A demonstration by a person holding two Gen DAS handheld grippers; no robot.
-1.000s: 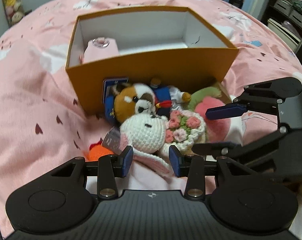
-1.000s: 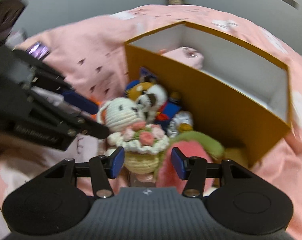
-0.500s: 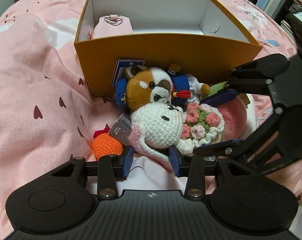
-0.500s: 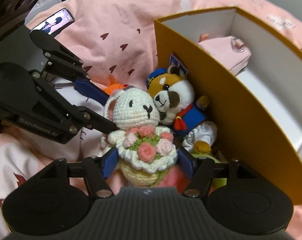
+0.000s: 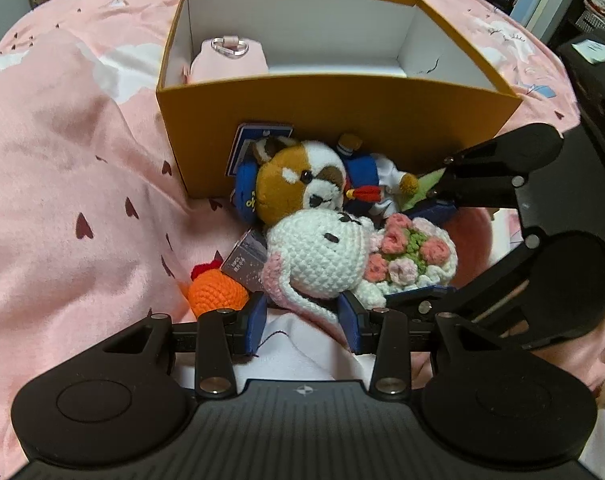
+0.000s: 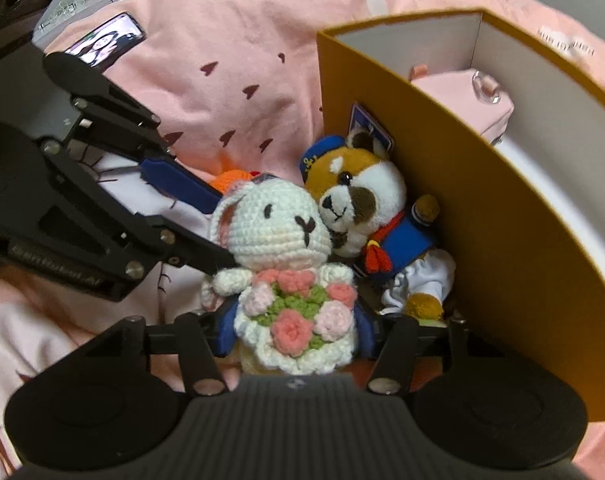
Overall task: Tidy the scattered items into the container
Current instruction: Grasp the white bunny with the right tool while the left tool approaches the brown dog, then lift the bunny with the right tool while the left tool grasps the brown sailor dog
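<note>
right gripper (image 6: 296,332): jaws clamp crochet bunny (image 6: 278,232) bouquet | left gripper (image 5: 304,322): jaws apart around knitted ear | rigid orange box (image 5: 334,116)

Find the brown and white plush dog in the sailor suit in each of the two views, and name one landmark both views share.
Left wrist view: plush dog lies centre, just before the orange box, behind the white crochet bunny.
Right wrist view: plush dog sits centre right, against the box wall, beside the bunny.
Shared landmark: the orange box.
</note>
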